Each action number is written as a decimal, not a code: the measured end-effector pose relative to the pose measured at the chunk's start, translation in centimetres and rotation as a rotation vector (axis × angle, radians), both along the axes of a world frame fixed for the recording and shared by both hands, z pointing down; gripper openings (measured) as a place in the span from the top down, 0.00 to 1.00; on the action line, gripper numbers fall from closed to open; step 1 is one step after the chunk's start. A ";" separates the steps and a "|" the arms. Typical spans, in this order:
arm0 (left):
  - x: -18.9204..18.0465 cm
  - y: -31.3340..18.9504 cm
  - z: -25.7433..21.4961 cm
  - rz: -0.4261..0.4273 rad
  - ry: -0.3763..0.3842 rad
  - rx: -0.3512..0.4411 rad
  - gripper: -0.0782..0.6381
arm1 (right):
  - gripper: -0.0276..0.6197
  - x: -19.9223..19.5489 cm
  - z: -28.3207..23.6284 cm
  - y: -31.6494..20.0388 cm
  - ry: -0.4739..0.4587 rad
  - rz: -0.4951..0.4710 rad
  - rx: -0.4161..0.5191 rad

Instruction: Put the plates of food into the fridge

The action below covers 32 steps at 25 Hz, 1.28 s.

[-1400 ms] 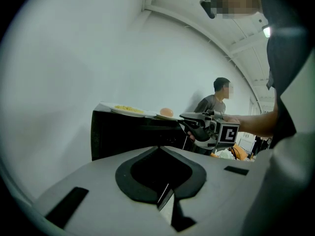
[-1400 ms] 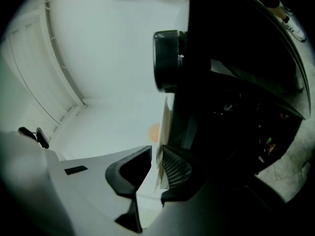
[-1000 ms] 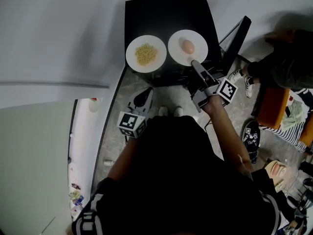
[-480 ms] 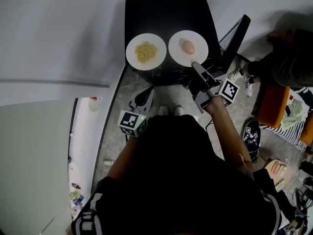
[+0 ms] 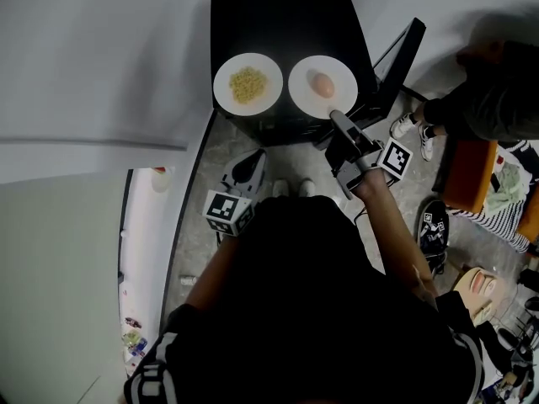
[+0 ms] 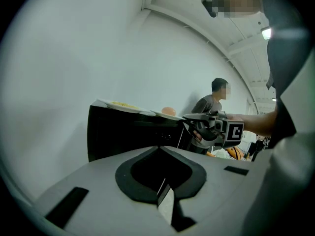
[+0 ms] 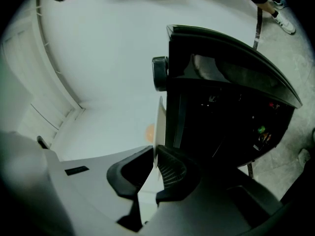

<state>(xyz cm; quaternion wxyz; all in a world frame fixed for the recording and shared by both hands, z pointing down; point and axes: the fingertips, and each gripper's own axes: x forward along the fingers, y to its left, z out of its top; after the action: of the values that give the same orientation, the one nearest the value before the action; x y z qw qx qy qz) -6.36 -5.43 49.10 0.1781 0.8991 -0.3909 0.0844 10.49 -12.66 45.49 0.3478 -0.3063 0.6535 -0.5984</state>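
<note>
Now flat on cabinet (image 5: 286, 23), egg plate (image 5: 303, 84), rim clamped in just-closed jaws of right gripper (image 5: 335, 114); left gripper (image 6: 165, 193) closed.

Soft, even indoor light — fisheye views bend and darken at the edges, ceiling lamp (image 6: 267, 32) glaring.

right gripper (image 7: 155, 154) | fingers (image 7: 172, 173) just closed onto plate (image 7: 160, 122) rim, plate edge-on | black cabinet (image 7: 221, 107) just beside it
</note>
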 end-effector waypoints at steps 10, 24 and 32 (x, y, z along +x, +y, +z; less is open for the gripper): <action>0.0 1.2 0.0 0.017 0.003 0.001 0.86 | 0.89 -0.3 -1.0 2.8 0.001 -0.005 0.013; 1.4 -0.3 1.3 0.061 0.037 -0.039 0.86 | 0.89 0.4 -0.4 4.5 -0.010 -0.013 0.040; 2.0 -1.0 1.7 0.076 0.036 -0.041 0.86 | 0.89 0.8 0.4 5.3 -0.016 -0.020 0.030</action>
<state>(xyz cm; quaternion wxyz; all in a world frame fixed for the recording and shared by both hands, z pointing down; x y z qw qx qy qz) -4.38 -6.45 50.79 0.1999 0.9109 -0.3514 0.0827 11.28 -7.38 45.87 0.3517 -0.2894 0.6628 -0.5944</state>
